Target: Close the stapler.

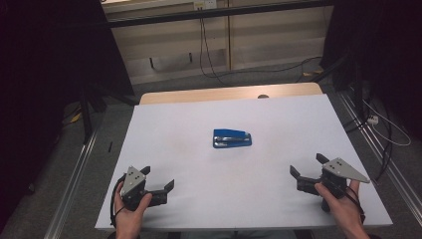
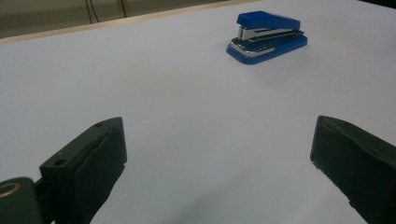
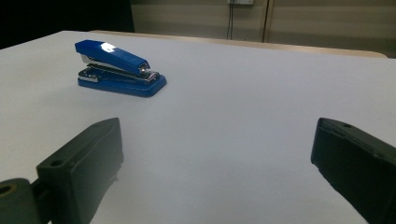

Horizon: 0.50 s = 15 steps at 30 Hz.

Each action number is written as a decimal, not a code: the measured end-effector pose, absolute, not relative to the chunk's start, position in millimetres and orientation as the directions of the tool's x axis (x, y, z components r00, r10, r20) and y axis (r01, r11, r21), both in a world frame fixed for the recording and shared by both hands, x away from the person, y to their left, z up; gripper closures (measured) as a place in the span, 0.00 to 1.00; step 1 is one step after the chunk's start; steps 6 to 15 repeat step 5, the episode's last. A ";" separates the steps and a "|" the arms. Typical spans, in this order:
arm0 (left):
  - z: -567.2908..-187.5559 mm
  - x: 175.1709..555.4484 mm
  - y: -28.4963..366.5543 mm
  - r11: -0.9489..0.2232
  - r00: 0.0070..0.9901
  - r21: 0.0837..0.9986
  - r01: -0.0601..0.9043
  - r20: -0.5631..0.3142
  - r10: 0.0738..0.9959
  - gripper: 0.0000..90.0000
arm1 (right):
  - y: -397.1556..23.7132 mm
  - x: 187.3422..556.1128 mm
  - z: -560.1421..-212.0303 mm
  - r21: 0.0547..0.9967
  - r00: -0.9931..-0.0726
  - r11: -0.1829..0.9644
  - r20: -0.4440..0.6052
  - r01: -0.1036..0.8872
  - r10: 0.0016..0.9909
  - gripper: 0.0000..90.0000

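A blue stapler (image 1: 232,138) lies flat near the middle of the white table top (image 1: 189,154). My left gripper (image 1: 158,178) rests near the front left corner, held in a hand, its jaws wide apart with nothing between them. At the front right my right gripper (image 1: 308,166) is likewise open and empty. Both sit well short of the stapler. In the left gripper view the stapler (image 2: 267,36) lies far ahead to the upper right of my left gripper (image 2: 219,154). In the right gripper view the stapler (image 3: 120,68) lies ahead to the upper left of my right gripper (image 3: 217,158).
A wooden strip (image 1: 229,93) runs along the table's far edge. Behind it are a pale wall panel and hanging cables (image 1: 204,45). Metal rails (image 1: 74,174) flank the table on the floor, and dark curtains stand at both sides.
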State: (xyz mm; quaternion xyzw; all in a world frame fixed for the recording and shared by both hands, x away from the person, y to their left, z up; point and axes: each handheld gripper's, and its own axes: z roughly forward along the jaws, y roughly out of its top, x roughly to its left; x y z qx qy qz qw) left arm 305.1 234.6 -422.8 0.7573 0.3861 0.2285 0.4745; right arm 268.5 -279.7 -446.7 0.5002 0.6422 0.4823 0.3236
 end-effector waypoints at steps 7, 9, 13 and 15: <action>-423.8 308.0 235.2 -0.230 0.572 0.896 0.379 -0.032 0.820 0.04 | -278.9 269.2 -446.0 0.946 -0.292 0.033 0.067 0.324 0.954 0.02; -423.8 308.0 235.2 -0.230 0.572 0.896 0.379 -0.032 0.820 0.04 | -278.9 269.2 -446.0 0.946 -0.292 0.033 0.067 0.324 0.954 0.02; -423.8 308.0 235.2 -0.230 0.572 0.896 0.379 -0.032 0.820 0.04 | -278.9 269.2 -446.0 0.946 -0.292 0.033 0.067 0.324 0.954 0.02; -423.8 308.0 235.2 -0.230 0.572 0.896 0.379 -0.032 0.820 0.04 | -278.9 269.2 -446.0 0.946 -0.292 0.033 0.067 0.324 0.954 0.02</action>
